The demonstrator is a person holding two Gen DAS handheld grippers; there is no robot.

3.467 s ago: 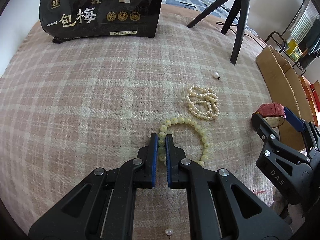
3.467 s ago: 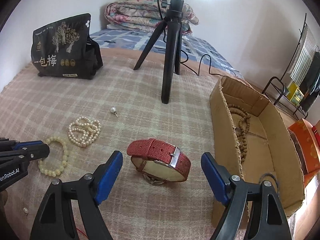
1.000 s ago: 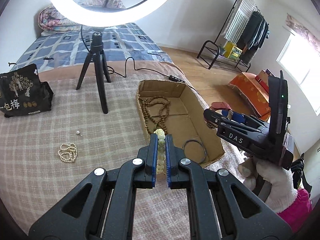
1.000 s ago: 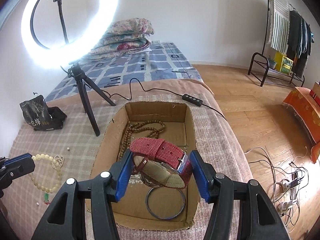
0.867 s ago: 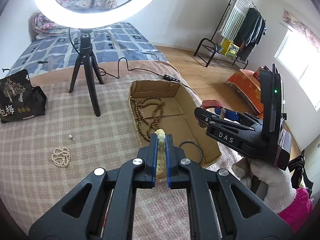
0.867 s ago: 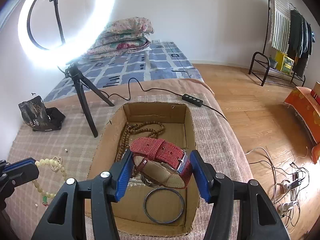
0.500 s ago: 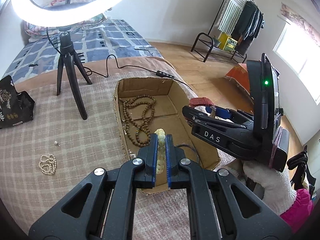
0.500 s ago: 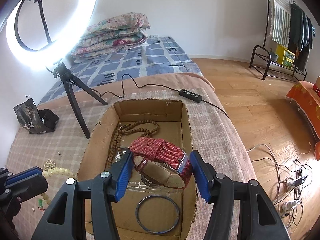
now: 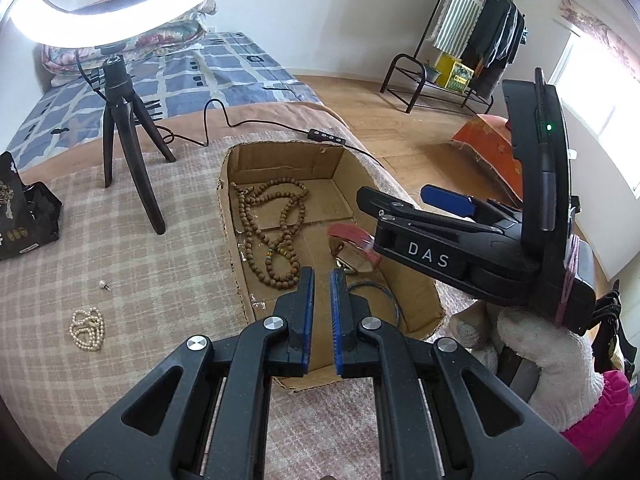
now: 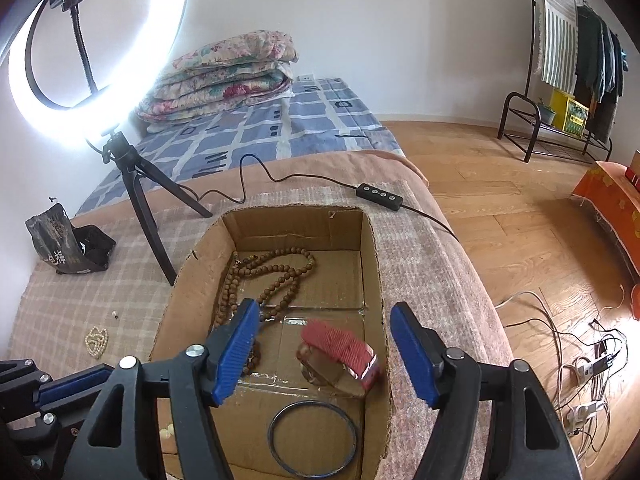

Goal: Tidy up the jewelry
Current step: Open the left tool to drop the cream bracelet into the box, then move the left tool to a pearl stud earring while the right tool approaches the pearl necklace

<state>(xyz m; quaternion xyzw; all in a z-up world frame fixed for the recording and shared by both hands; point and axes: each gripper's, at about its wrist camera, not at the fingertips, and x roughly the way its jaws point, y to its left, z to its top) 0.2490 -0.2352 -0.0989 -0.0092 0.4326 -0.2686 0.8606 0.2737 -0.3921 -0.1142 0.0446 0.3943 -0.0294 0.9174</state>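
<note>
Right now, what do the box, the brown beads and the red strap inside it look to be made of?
The box looks like plain brown corrugated cardboard: matte, with ragged cut edges and shiny tape on its floor. The brown beads seem to be wood or seed: dull, round, unevenly toned; I cannot tell which. The red strap looks like woven fabric or textured leather, with a shiny metal part, though it is blurred.

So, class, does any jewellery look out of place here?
Yes: a white pearl strand and a small pearl stud lie on the checked blanket, outside the cardboard box that holds the other pieces.
</note>
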